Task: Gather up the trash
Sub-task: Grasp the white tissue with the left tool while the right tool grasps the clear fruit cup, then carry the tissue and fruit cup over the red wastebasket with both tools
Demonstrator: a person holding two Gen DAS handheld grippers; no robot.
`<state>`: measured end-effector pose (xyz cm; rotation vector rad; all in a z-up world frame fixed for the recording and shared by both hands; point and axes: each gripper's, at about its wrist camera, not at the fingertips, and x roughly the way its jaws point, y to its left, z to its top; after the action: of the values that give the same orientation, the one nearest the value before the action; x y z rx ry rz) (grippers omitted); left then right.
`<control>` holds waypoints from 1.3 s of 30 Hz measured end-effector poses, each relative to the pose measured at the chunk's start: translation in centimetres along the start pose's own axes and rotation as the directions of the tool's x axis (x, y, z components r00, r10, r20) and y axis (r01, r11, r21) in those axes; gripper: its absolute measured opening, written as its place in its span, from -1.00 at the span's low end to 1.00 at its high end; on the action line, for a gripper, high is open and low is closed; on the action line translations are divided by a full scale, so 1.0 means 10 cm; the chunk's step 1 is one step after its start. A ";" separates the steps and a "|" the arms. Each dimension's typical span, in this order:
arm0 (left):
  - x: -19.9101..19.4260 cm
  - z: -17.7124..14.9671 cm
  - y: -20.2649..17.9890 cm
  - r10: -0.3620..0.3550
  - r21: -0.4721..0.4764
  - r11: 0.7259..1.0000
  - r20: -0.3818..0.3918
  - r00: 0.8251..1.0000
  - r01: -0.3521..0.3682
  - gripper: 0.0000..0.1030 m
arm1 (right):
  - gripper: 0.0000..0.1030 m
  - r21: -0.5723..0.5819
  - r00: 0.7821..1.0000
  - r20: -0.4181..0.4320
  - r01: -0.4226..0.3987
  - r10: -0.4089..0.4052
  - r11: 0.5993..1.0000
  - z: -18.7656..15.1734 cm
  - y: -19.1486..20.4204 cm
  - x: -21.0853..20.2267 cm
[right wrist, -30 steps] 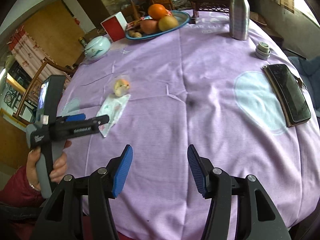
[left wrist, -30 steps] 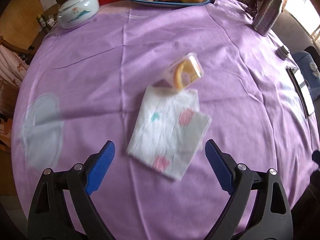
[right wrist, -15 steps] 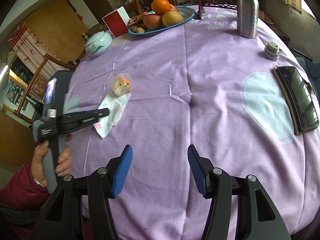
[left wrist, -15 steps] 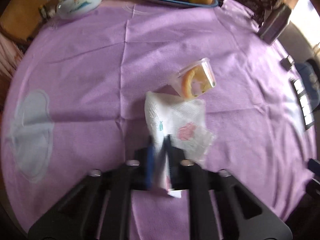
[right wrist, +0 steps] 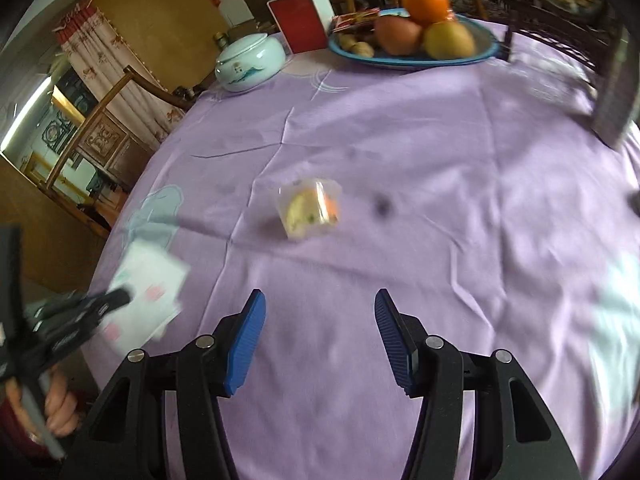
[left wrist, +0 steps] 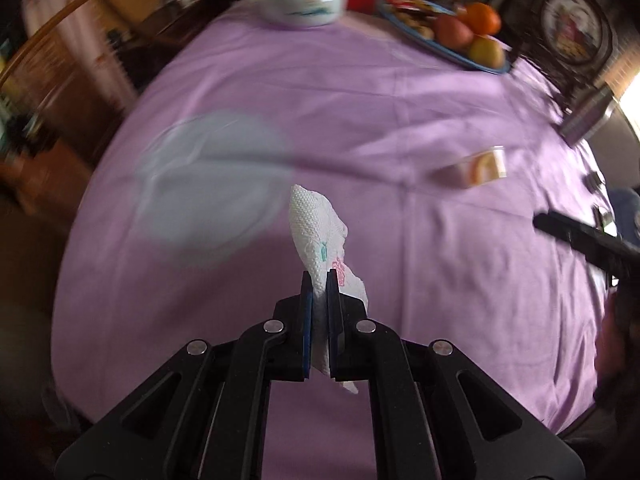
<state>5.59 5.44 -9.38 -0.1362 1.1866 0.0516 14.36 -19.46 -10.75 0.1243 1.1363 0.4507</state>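
Note:
My left gripper is shut on a white paper napkin with pink and green prints and holds it up off the purple tablecloth. The napkin and the left gripper also show at the left of the right wrist view. A clear plastic cup with food scraps lies on its side mid-table; it shows blurred in the left wrist view. My right gripper is open and empty, hovering short of the cup.
A blue fruit plate, a red box and a white lidded ceramic jar stand at the table's far side. A metal flask stands at the right. Wooden chairs surround the table's left edge.
My left gripper closed on the napkin, lifted it off the cloth and swung left. My right gripper moved forward toward the plastic cup, still open.

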 end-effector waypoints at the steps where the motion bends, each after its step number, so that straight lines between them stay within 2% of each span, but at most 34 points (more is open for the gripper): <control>1: -0.01 -0.04 0.08 0.010 -0.021 1.000 -0.006 1.000 -0.011 -0.86 | 0.09 -0.001 1.000 -0.003 -0.002 0.002 1.000 0.04 0.01 0.05; 3: -0.02 -0.14 0.22 0.032 -0.066 0.997 -0.023 0.999 -0.033 -0.86 | 0.12 -0.006 1.000 -0.005 0.000 0.000 1.000 0.14 0.04 0.17; 7: -0.04 -0.32 0.41 0.053 -0.127 0.990 -0.052 0.997 -0.059 -0.86 | 0.30 -0.016 1.000 -0.004 0.019 -0.019 1.000 0.31 0.10 0.38; 10: -0.05 -0.41 0.47 0.065 -0.148 0.986 -0.064 0.996 -0.073 -0.86 | 0.42 -0.014 0.999 0.001 0.038 -0.038 0.999 0.38 0.11 0.49; 12: -0.07 -0.43 0.49 0.067 -0.154 0.985 -0.065 0.996 -0.076 -0.86 | 0.42 -0.017 0.999 -0.009 0.050 -0.051 0.999 0.39 0.10 0.56; 13: -0.08 -0.44 0.50 0.068 -0.154 0.985 -0.064 0.996 -0.077 -0.86 | 0.15 -0.020 0.999 -0.007 0.051 -0.051 0.999 0.39 0.09 0.59; 14: -0.08 -0.43 0.50 0.067 -0.153 0.985 -0.063 0.996 -0.076 -0.86 | -0.01 -0.019 1.000 -0.010 0.024 -0.024 1.000 0.38 0.09 0.59; 20: -0.14 -0.28 0.52 0.034 -0.151 0.988 -0.024 0.999 -0.038 -0.86 | -0.05 -0.038 0.995 0.101 -0.003 0.007 0.999 0.19 0.23 0.04; 25: -0.24 -0.14 0.53 0.011 -0.133 0.991 0.022 1.000 -0.008 -0.86 | -0.04 -0.037 0.989 0.143 -0.025 0.030 0.999 -0.06 0.38 -0.37; 32: -0.41 -0.10 0.64 0.000 -0.135 0.991 0.076 0.997 0.010 -0.86 | -0.04 -0.080 0.988 0.147 -0.041 0.052 0.996 -0.30 0.65 -0.62; 39: -0.65 -0.19 0.88 0.021 -0.170 0.985 0.126 0.992 0.001 -0.86 | -0.05 -0.156 0.987 0.135 -0.068 0.090 0.985 -0.39 1.02 -0.67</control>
<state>0.43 14.15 -4.75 -0.2734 1.0540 0.1688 5.72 -13.50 -3.41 0.0681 0.9565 0.5882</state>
